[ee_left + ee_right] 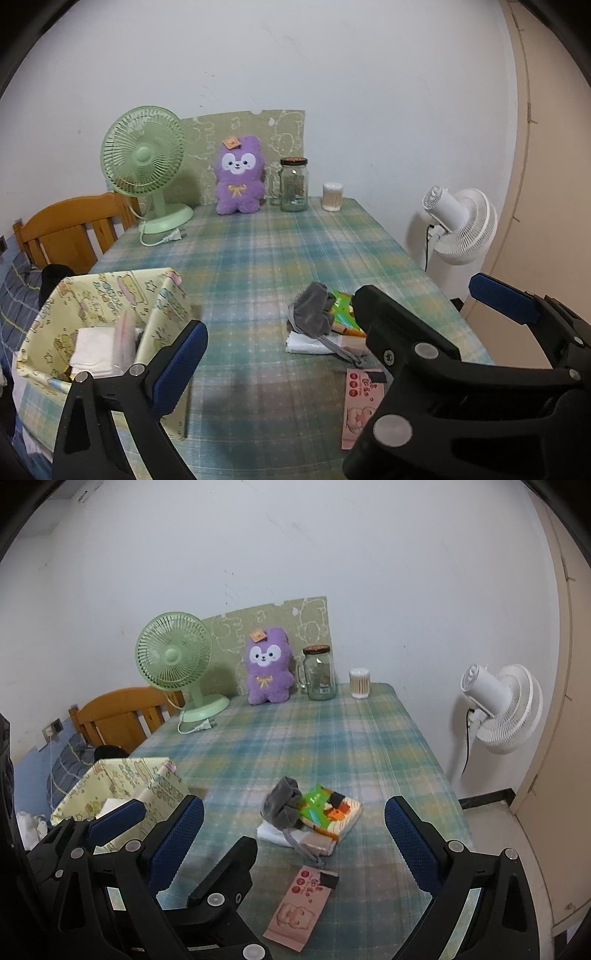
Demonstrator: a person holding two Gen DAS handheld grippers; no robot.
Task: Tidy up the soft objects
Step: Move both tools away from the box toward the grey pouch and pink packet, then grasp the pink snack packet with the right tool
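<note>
A grey drawstring pouch (312,310) (282,803) lies on a small pile: a colourful tissue pack (330,810) and white folded cloth (273,832). A pink wipes pack (301,908) (360,402) lies nearer. A yellow patterned fabric box (110,317) (122,786) at front left holds white tissues (94,350). A purple plush rabbit (240,177) (267,672) sits at the back. My left gripper (347,321) is open and empty above the table. My right gripper (293,838) is open and empty, just short of the pile.
On the plaid-covered table (266,251) stand a green desk fan (147,166) with loose plug, a glass jar (293,184) and a cotton swab tub (332,196). A wooden chair (70,229) stands at left, a white floor fan (461,225) at right.
</note>
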